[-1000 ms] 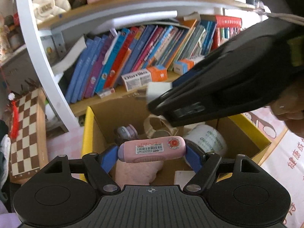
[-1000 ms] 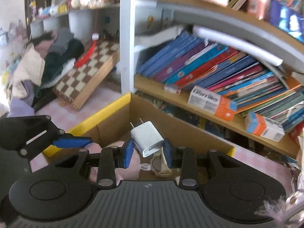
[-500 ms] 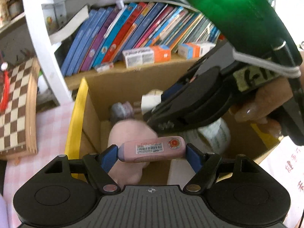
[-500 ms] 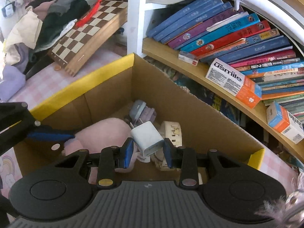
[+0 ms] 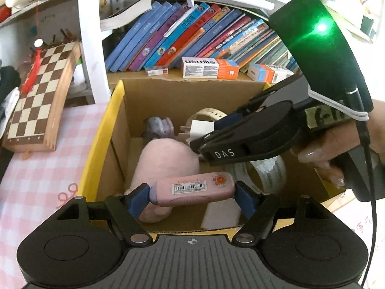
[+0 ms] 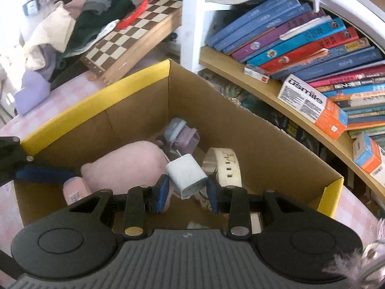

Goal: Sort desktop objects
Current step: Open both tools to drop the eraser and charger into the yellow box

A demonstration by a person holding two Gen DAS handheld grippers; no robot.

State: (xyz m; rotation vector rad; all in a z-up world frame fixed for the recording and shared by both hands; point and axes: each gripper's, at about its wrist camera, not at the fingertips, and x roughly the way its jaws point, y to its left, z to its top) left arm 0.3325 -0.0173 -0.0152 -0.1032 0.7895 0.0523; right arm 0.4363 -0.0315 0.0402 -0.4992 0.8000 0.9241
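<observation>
Over the open cardboard box (image 5: 192, 96) both grippers hang with their loads. In the left wrist view the left gripper (image 5: 192, 193) is clamped on a pink tube (image 5: 192, 189) — held crosswise, end to end between the blue pads (image 5: 138, 198), barcode label facing up — just above the box's near edge. Beyond it the right gripper (image 5: 199, 130) reaches in from the right, a hand (image 5: 324, 151) wrapped around its handle and a green light glowing on its housing. Its jaws are closed on a white charger (image 6: 186, 177), which the right wrist view shows tilted between the pads, prongs pointing away toward the box's far corner. Inside the box lie a pink plush (image 6: 127, 166) on the left, a lilac item (image 6: 180, 133) at the back whose kind I cannot tell, a cream strap (image 6: 225, 166) with slots just right of the charger, and a tape roll (image 5: 262, 173) near the right wall. The box has yellow rims and stands on a pink checked surface (image 5: 43, 159). Behind it a shelf carries slanted books (image 5: 192, 38) and an orange-and-white carton (image 5: 209, 67); to the left a chessboard (image 5: 36, 96) leans beside the white shelf post — clothes (image 6: 72, 24) are piled past it.
</observation>
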